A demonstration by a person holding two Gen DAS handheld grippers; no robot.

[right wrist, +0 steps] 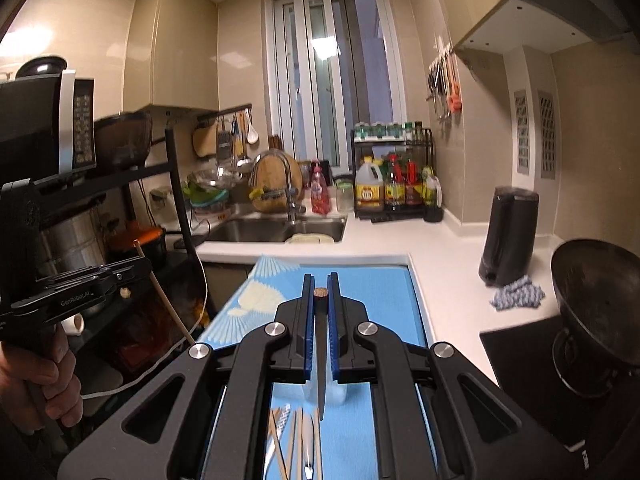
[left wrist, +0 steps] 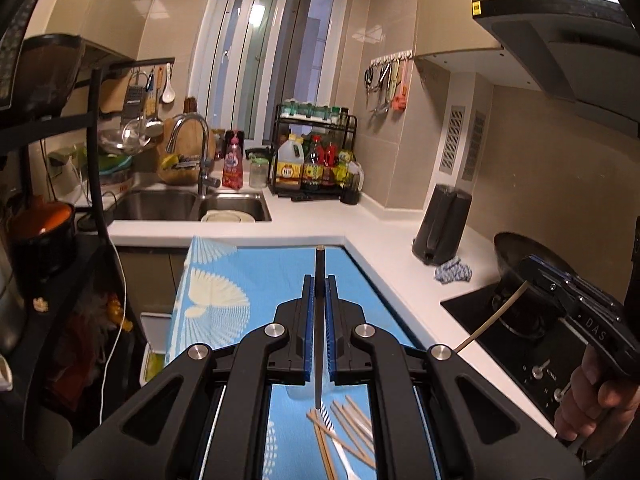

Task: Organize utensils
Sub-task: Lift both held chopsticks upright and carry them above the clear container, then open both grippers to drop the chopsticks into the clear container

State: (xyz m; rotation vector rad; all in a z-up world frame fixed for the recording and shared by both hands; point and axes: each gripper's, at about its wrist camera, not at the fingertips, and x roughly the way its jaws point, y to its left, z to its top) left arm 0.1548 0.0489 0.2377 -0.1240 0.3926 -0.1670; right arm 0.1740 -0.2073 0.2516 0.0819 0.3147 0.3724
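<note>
Both claws are pinching one chopstick apiece. Left gripper [left wrist: 319, 280] has its blue-lined jaws pressed onto a dark chopstick [left wrist: 319, 276] that runs lengthwise between them, its blunt end poking out past the fingertips. Right gripper [right wrist: 320, 280] is clamped the same way on a dark, tapered chopstick [right wrist: 321, 344] with a brownish round end at the fingertips. In each other's view, each gripper shows a pale stick crossing its jaws: the right one [left wrist: 568, 300] above the hob, the left one [right wrist: 80, 284] beside the black rack.

Below both grippers, loose utensils [left wrist: 344, 436] lie in a heap on the blue patterned cloth [left wrist: 248, 280] at its near edge: pale wooden chopsticks and what looks like a metal spoon or fork.

Past the cloth's far edge the white worktop [left wrist: 360, 220] carries a double sink [left wrist: 192, 204] with a tall tap at the far left, and a bottle rack [left wrist: 316, 160] in the far corner. Along the right edge stand a dark kettle [left wrist: 442, 224], a blue-white rag [left wrist: 454, 270] and a black wok [right wrist: 596, 304] on the hob.
</note>
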